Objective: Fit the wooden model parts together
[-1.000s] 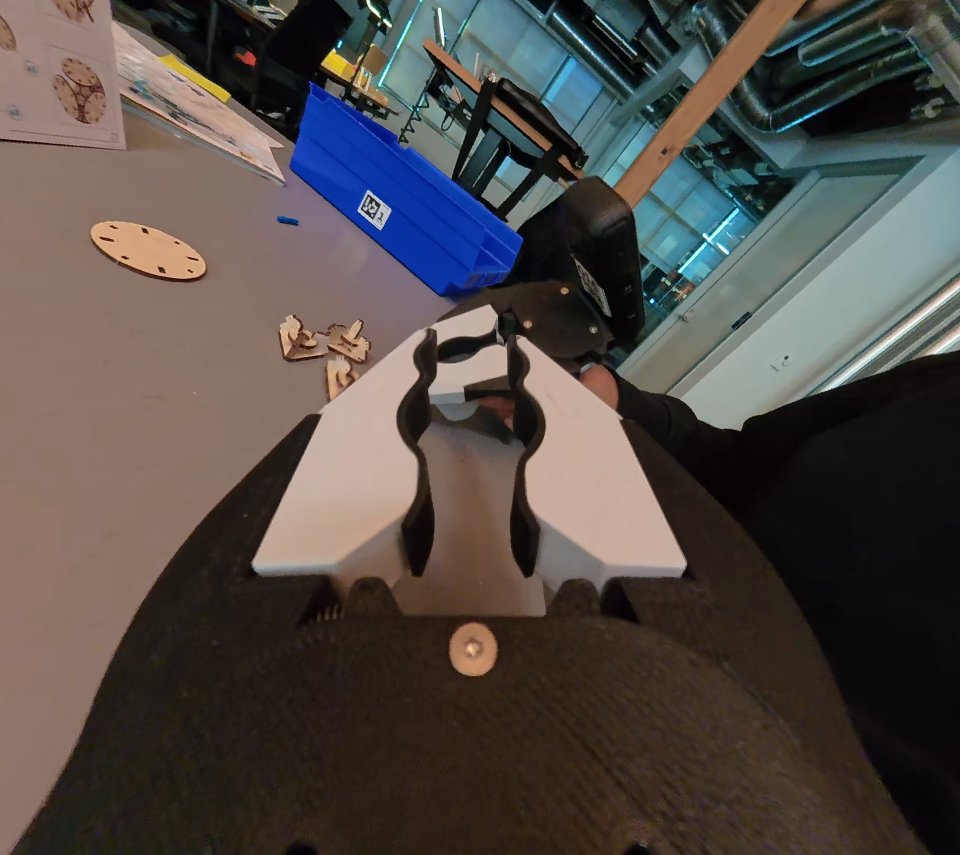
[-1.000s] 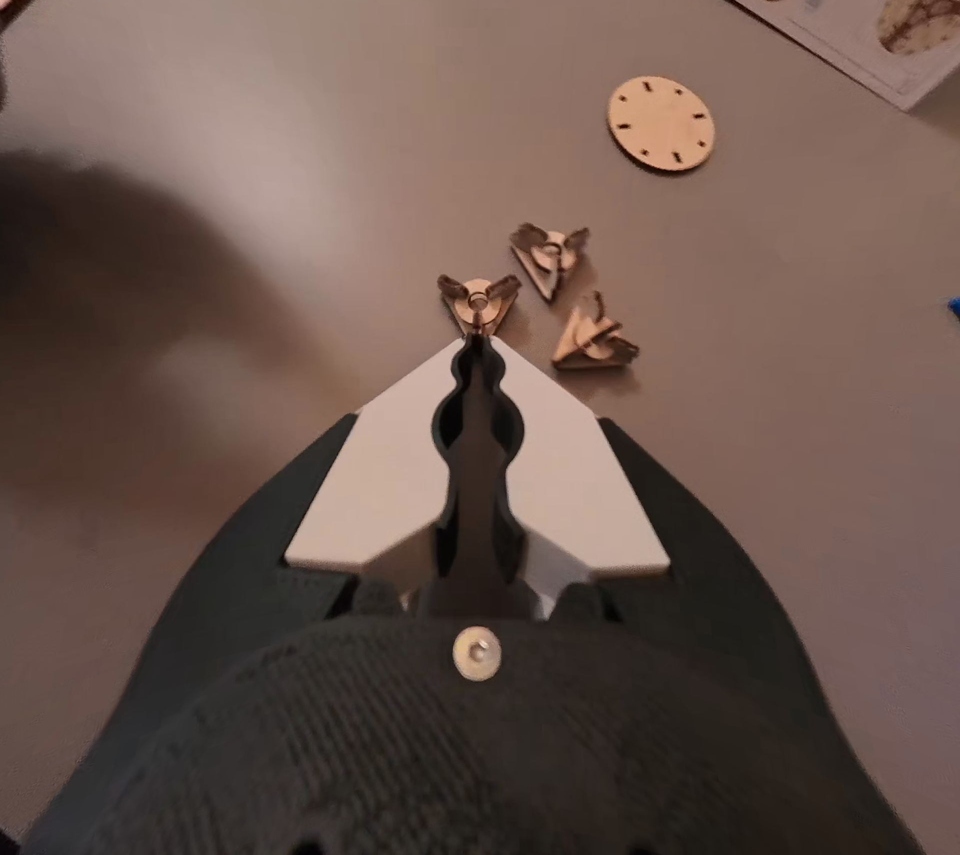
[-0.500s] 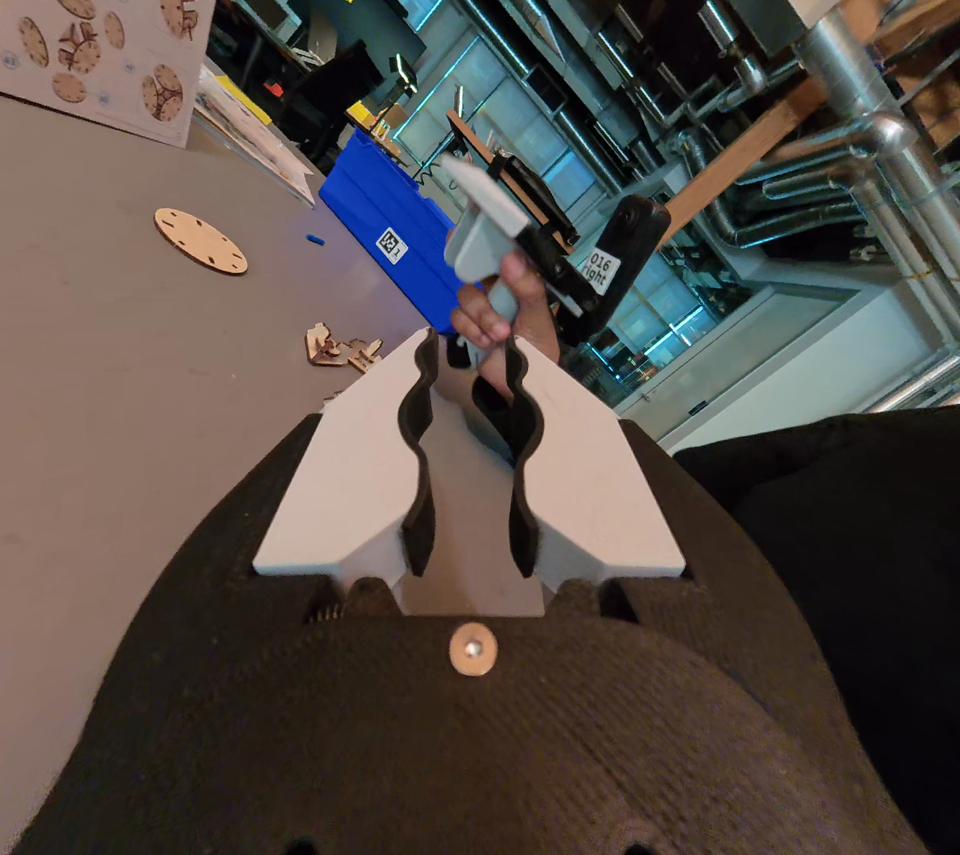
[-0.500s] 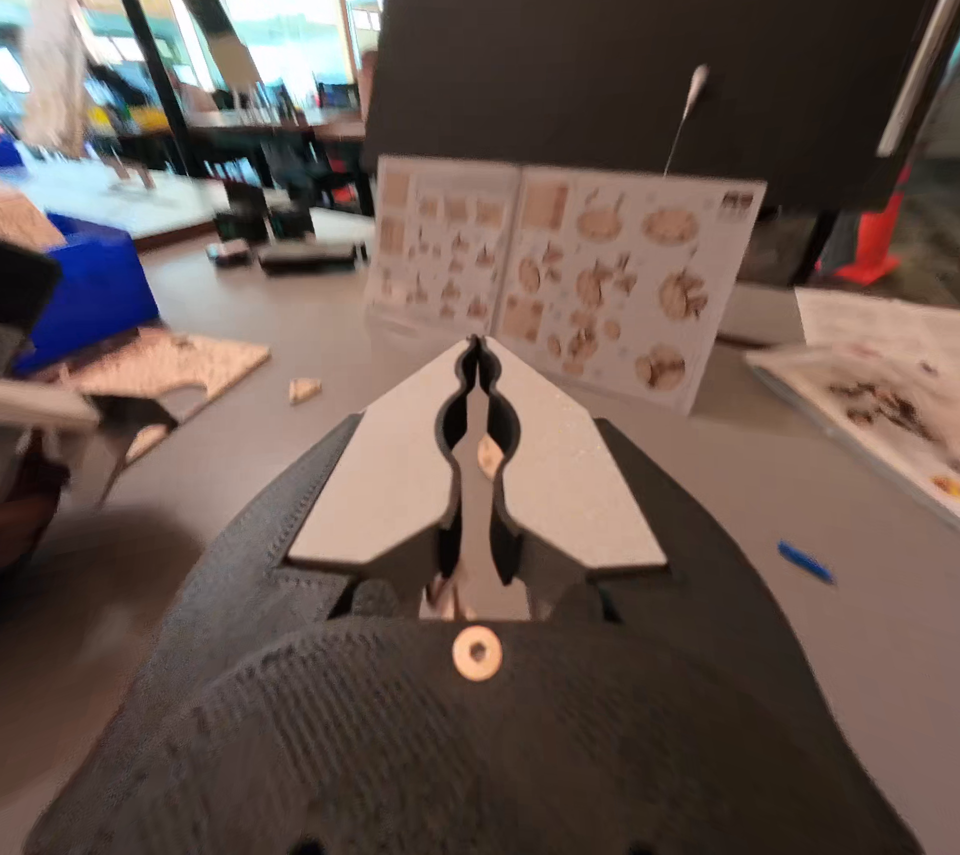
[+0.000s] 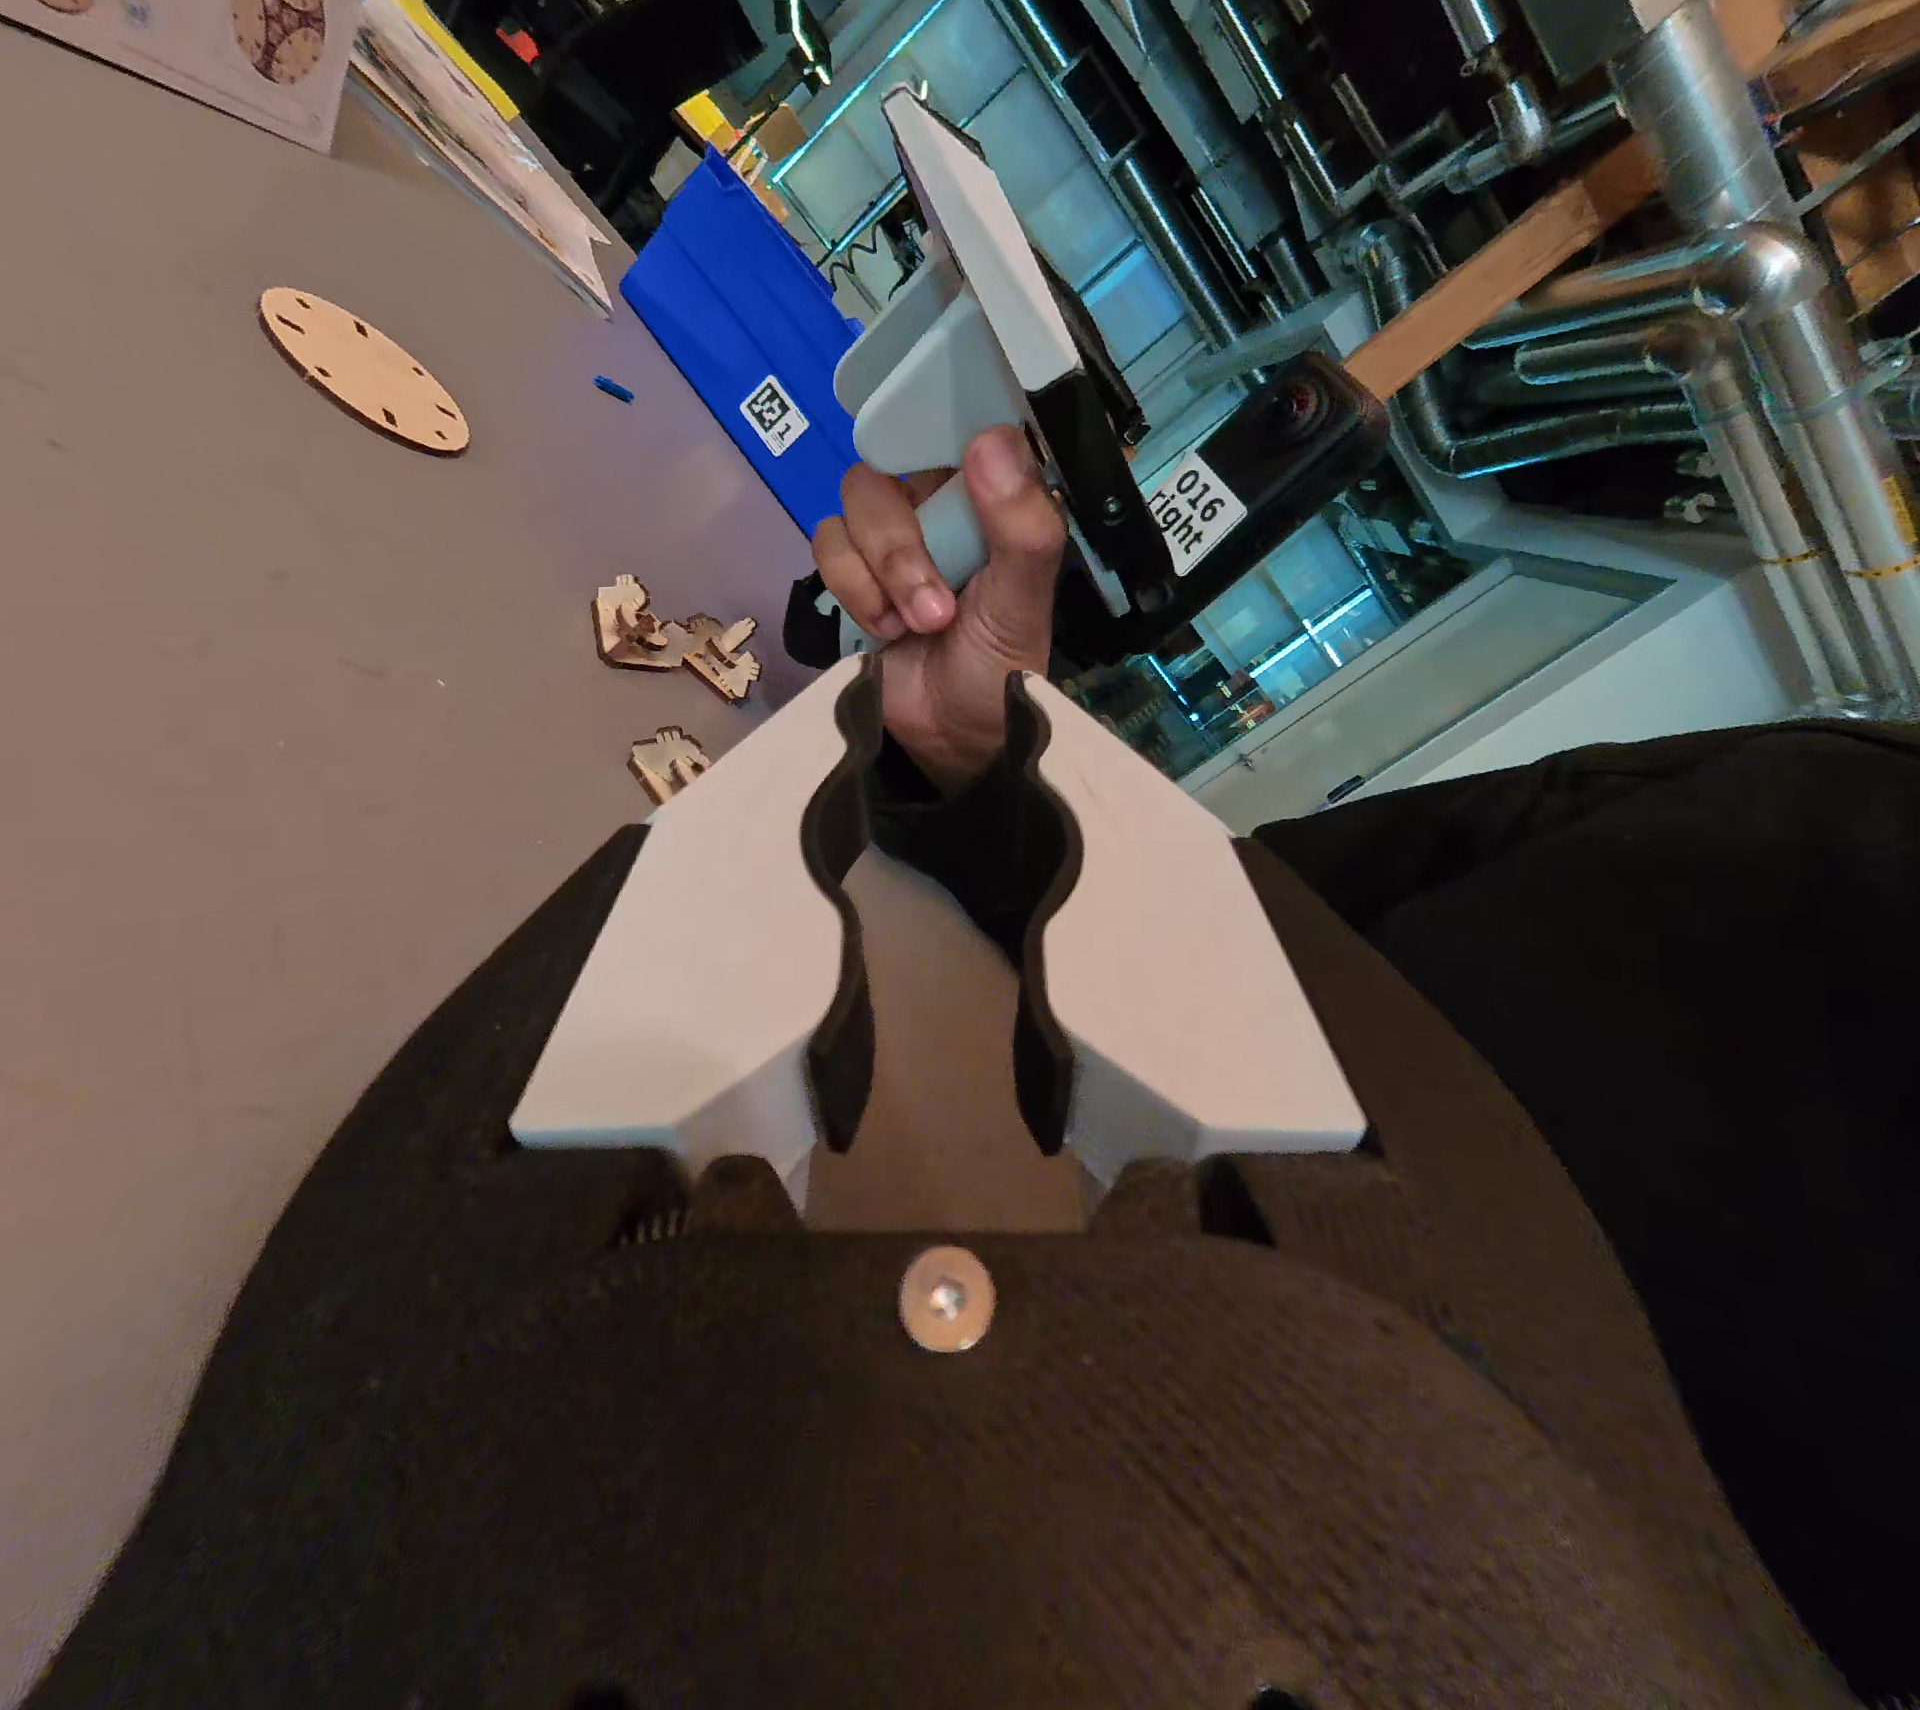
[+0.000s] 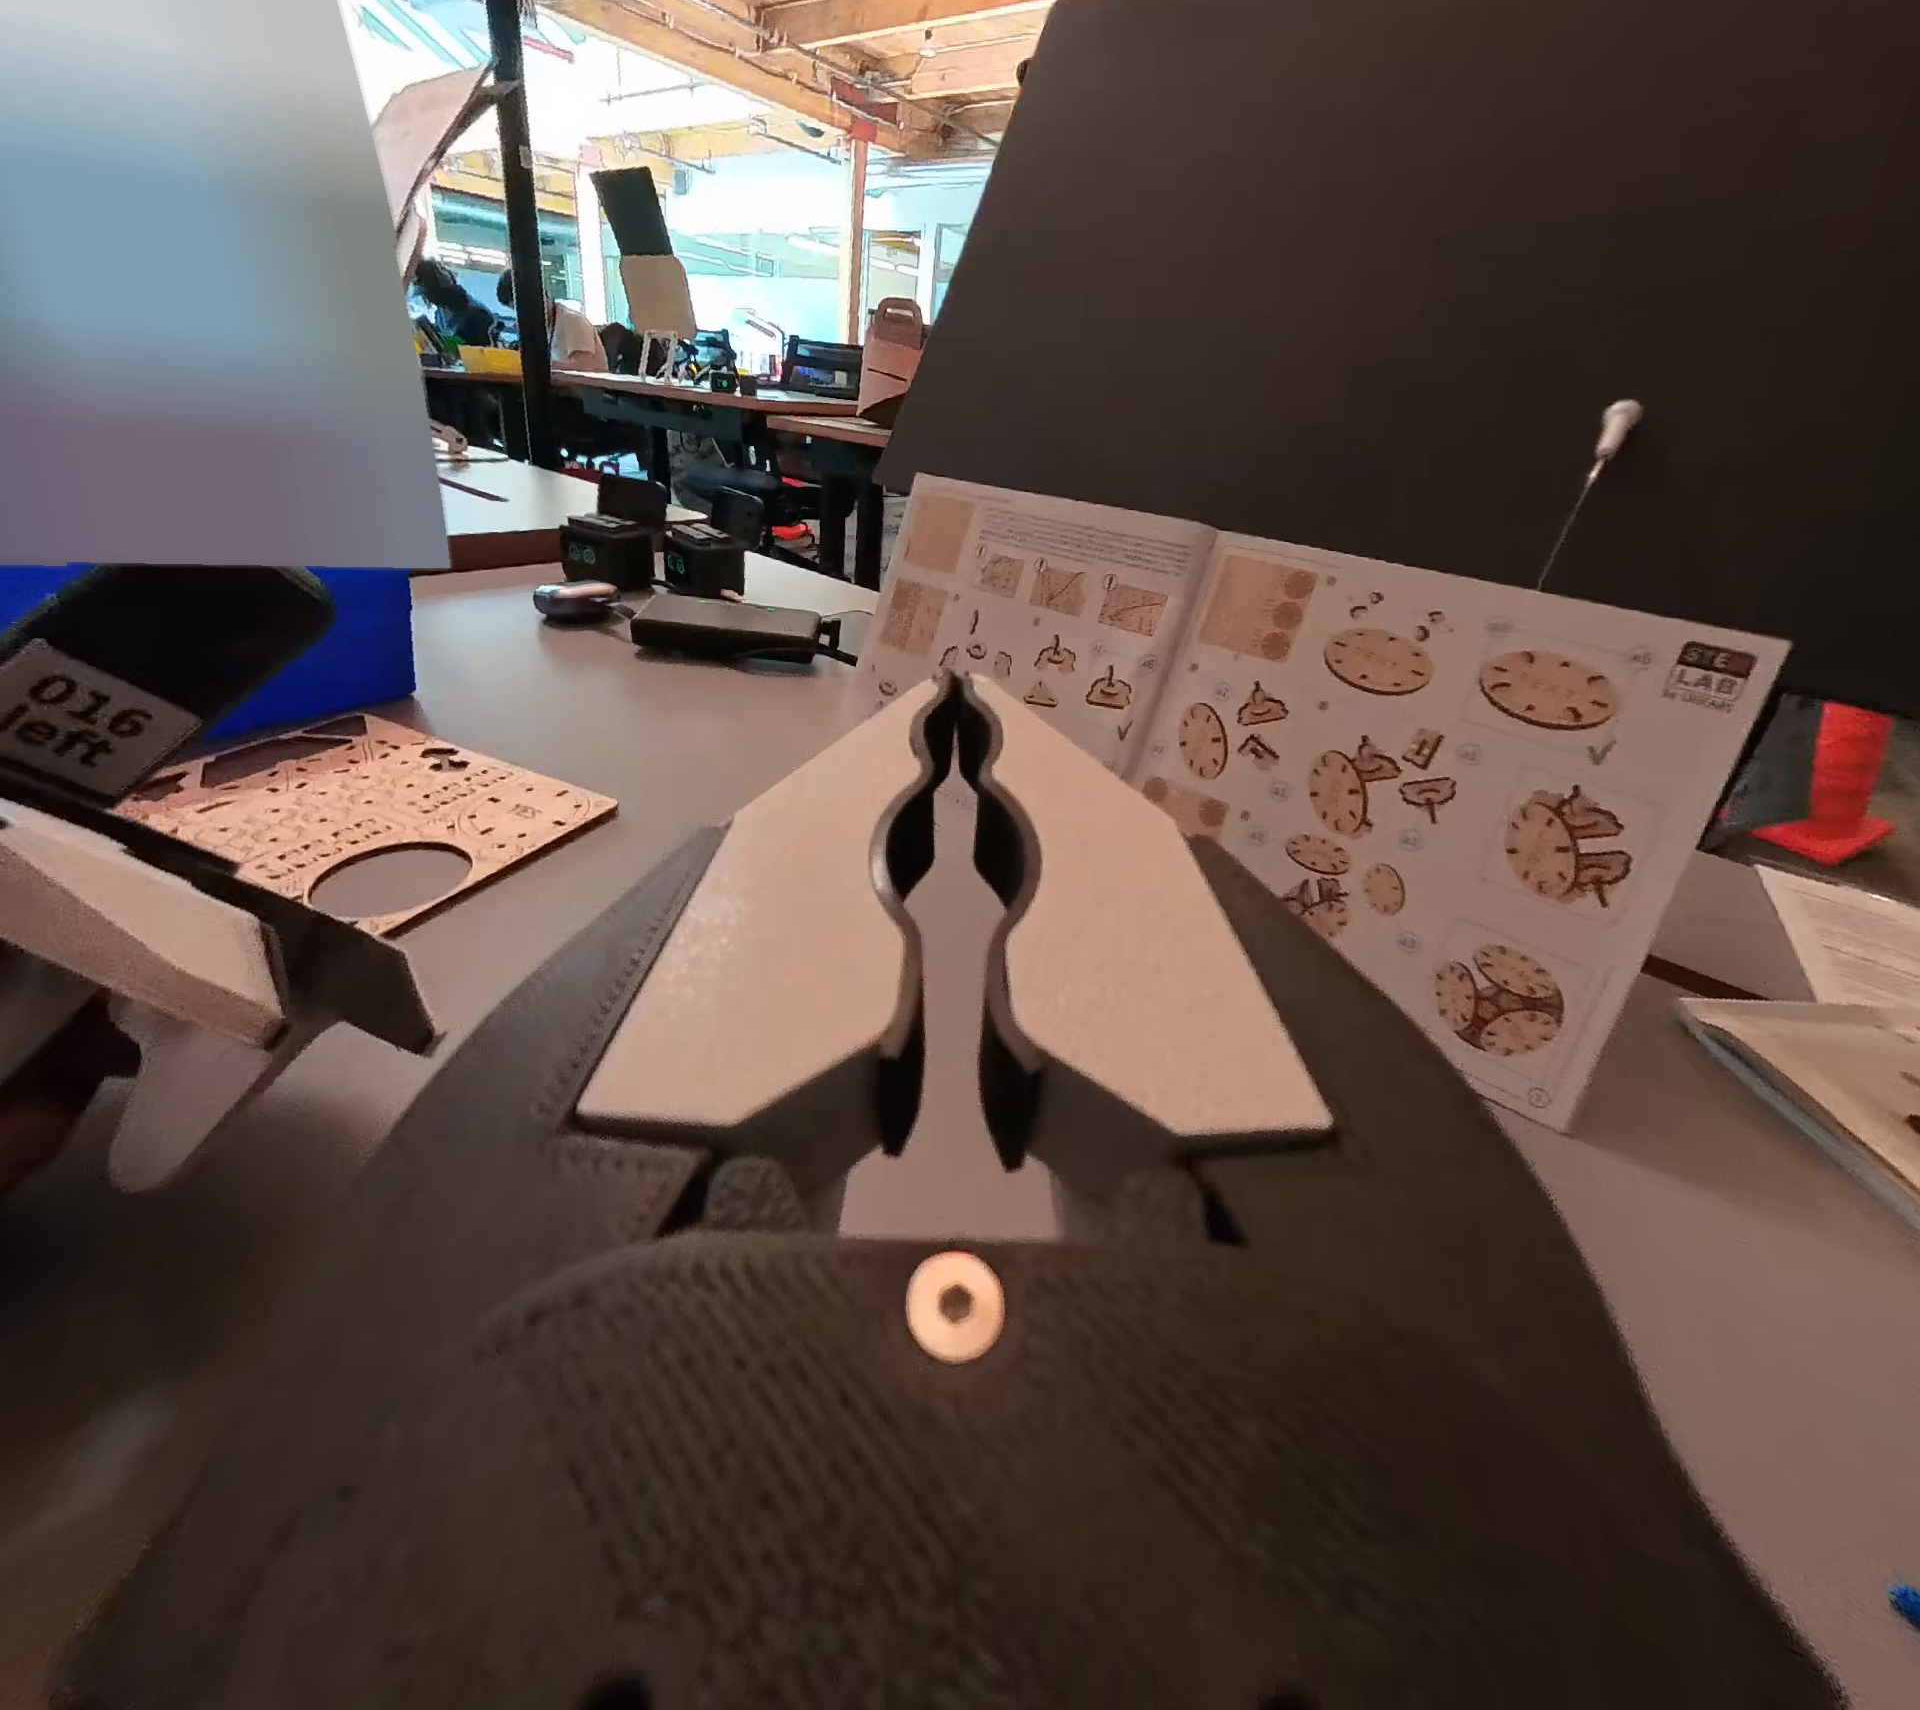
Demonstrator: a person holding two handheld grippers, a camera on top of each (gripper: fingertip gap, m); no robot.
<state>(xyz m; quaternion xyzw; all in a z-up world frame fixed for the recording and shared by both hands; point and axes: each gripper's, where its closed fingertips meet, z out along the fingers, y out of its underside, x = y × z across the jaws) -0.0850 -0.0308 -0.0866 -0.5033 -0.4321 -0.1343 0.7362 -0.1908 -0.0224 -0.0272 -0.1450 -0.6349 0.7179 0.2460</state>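
Right gripper (image 5: 940,206) lifted off table (image 5: 208,621), tilted up, away from wooden pieces (image 5: 675,652)

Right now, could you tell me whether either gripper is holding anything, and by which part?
Neither holds anything. The left gripper is open with nothing gripped; the right gripper is shut on nothing.

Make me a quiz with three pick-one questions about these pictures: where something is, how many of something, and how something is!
1. Where does the round wooden disc with slots lie?
A. flat on the grey table
B. inside the blue plastic bin
C. on the open instruction booklet

2. How many small wooden assembled pieces lie near the disc?
A. one
B. three
C. six

3. How is the right tool?
A. wide open
B. tips closed together, nothing between them
C. squeezing the disc

Answers: 1 A, the disc rests on bare tabletop. 2 B, three lie clustered together. 3 B, its tips meet with nothing between them.
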